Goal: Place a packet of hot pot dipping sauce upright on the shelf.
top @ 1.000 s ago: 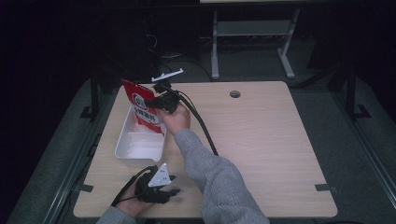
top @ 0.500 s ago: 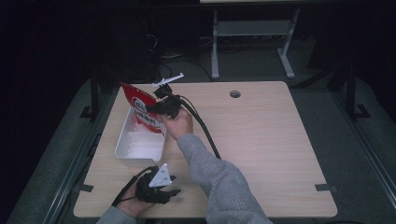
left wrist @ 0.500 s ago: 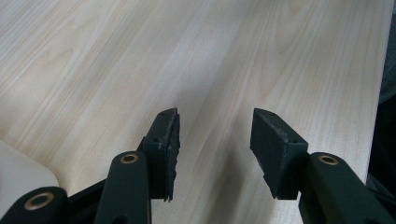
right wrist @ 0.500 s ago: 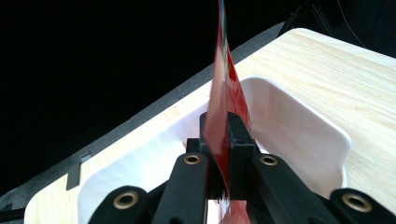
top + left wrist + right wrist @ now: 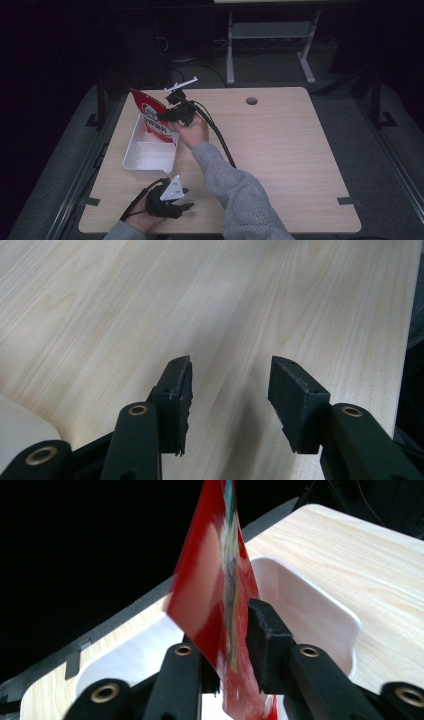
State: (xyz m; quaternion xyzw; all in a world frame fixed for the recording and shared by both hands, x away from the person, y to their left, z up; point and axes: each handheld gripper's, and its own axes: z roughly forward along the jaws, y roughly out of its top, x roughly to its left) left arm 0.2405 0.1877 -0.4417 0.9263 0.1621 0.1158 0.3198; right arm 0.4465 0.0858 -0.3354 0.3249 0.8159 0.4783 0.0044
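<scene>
The right hand-held gripper has just been opening its jaws around the red bag, which stands loose between them over the white tray, so the drop looks near, while the left hand-held gripper rests wide and empty on the counter

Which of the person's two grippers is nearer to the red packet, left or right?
Right. The right gripper has the red packet between its jaws, which have just been opening, over the white tray. The left gripper rests on the table at its near edge, apart from the packet.
</scene>
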